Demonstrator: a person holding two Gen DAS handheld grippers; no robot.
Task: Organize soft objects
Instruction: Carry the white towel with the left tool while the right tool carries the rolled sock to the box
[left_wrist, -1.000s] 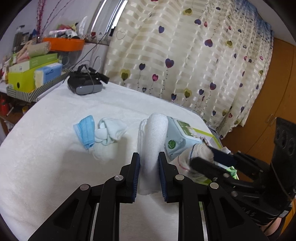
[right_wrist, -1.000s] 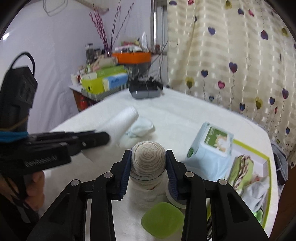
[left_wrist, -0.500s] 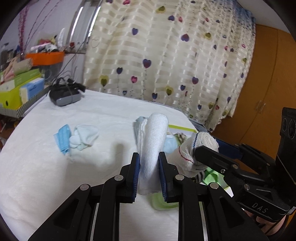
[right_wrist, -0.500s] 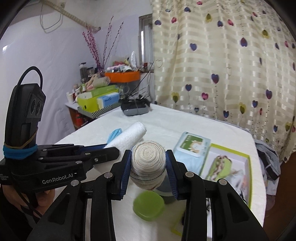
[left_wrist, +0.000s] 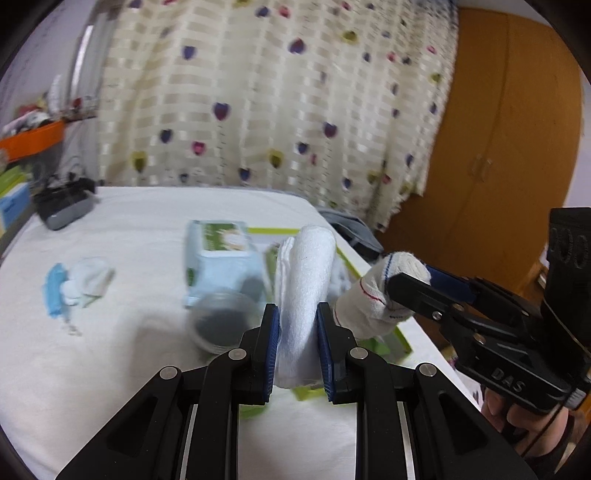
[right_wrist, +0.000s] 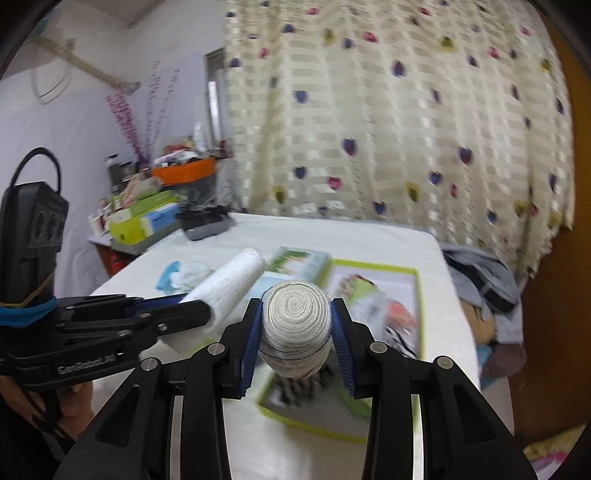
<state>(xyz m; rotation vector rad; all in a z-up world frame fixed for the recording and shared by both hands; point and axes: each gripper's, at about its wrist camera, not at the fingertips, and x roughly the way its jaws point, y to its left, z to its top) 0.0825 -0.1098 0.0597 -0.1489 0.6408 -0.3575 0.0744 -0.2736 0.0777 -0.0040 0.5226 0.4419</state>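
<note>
My left gripper (left_wrist: 294, 332) is shut on a rolled white towel (left_wrist: 304, 280), held in the air above the white table (left_wrist: 110, 369). My right gripper (right_wrist: 294, 332) is shut on a rolled cream sock with thin red and blue stripes (right_wrist: 295, 325). Both rolls hang over the near end of a green-rimmed tray (right_wrist: 419, 295) that holds several soft items. In the left wrist view the right gripper (left_wrist: 406, 288) with its sock (left_wrist: 376, 299) sits just right of the towel. In the right wrist view the left gripper (right_wrist: 199, 314) and towel (right_wrist: 229, 284) lie to the left.
A wipes pack (left_wrist: 218, 251) and a clear round container (left_wrist: 221, 325) stand left of the tray. A blue face mask (left_wrist: 53, 288) and a pale cloth (left_wrist: 88, 282) lie further left. A black headset (left_wrist: 62, 206) and boxes (right_wrist: 144, 221) sit at the far end. Clothes (right_wrist: 480, 280) pile beyond the table's right edge.
Both grippers have swung to the right with their rolls, from over the mask and wipes pack to over the green-rimmed tray. Grips are unchanged.
</note>
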